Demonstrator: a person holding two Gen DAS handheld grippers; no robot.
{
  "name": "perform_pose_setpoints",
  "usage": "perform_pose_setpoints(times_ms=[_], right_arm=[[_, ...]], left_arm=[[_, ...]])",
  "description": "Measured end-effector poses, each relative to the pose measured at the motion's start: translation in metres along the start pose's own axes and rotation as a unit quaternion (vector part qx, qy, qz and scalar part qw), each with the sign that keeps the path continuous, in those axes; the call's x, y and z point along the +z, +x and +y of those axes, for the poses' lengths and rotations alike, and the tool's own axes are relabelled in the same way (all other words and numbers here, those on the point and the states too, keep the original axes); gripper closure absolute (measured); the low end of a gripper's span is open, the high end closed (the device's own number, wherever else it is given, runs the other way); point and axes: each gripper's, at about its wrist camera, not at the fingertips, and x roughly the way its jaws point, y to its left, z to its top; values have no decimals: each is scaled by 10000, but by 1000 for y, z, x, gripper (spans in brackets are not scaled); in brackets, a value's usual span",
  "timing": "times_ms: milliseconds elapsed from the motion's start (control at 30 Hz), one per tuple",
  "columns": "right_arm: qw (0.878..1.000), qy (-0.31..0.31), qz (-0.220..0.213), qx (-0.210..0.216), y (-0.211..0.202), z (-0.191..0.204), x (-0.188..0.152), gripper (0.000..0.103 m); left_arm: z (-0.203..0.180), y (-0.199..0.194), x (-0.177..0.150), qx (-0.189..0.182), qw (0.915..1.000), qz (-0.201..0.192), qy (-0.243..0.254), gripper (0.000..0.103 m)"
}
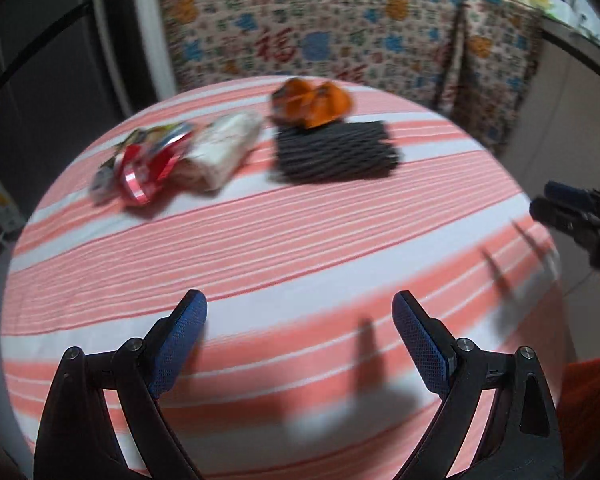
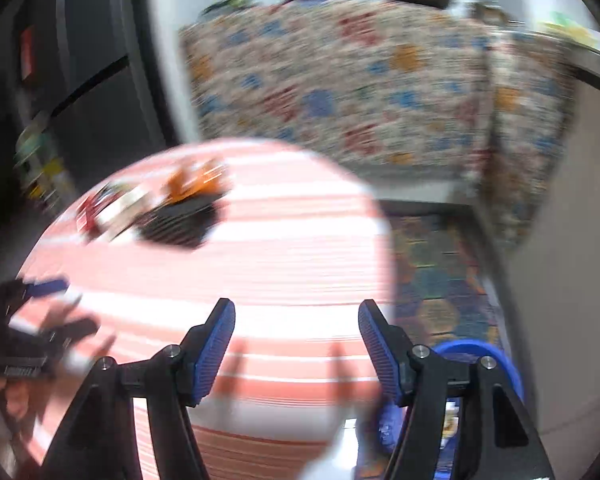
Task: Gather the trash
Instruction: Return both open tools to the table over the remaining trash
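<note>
Hovering over a round table [image 1: 300,240] draped in pink-and-white stripes, both grippers are holding their jaws spread wide with nothing between them. All the trash is lying on the table's far side, well apart from either tool. The left gripper [image 1: 300,320] is facing it almost squarely and looks the nearer; the right gripper [image 2: 296,324] is hanging over the table's right edge, with the litter far up and to its left, so the first reach probably belongs to the left.

Largest of the pieces, a black mesh pad [image 1: 336,150] is lying flat, ahead and slightly right of the left jaws, its long axis running roughly left-right across their line. A white packet [image 1: 224,148] is sitting ahead and to the left, its long axis slanting from near-left to far-right, its far end pointing toward the pad. A red-and-silver wrapper [image 1: 140,164] is touching the packet's left end, crumpled, its direction hard to call through the blur. An orange wrapper [image 1: 312,102] is resting at the pad's far edge, apparently overlapping it.

Beyond stands furniture under a patterned cloth [image 1: 340,28]. Beside the table in the right view, low down on a patterned floor mat, a blue bin [image 2: 480,356] is showing behind the right gripper — likely where the trash is going.
</note>
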Motion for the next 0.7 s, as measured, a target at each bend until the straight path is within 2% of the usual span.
perform_pose_setpoints(times_ms=[167,233,367,500,700], right_arm=[[9966,-685,376,280,34,66,-6,38],[9950,-805,501,312,44,81,-11,38],[9931,-861,753,267,65,91,-13,37],[9932,-883,744,176,73,98,-9,30],[9943,-772,729,125,89,103,1,13]], left_arm=[[42,17,-6,295,9993,188,-122,9],[52,25,-6,346,9989,263,-192,7],[70,31,-7,213,9988,238,-382,0],[74,36,-2,119,9991,249,-321,0],[85,44,10,-25,9996,261,-142,0]])
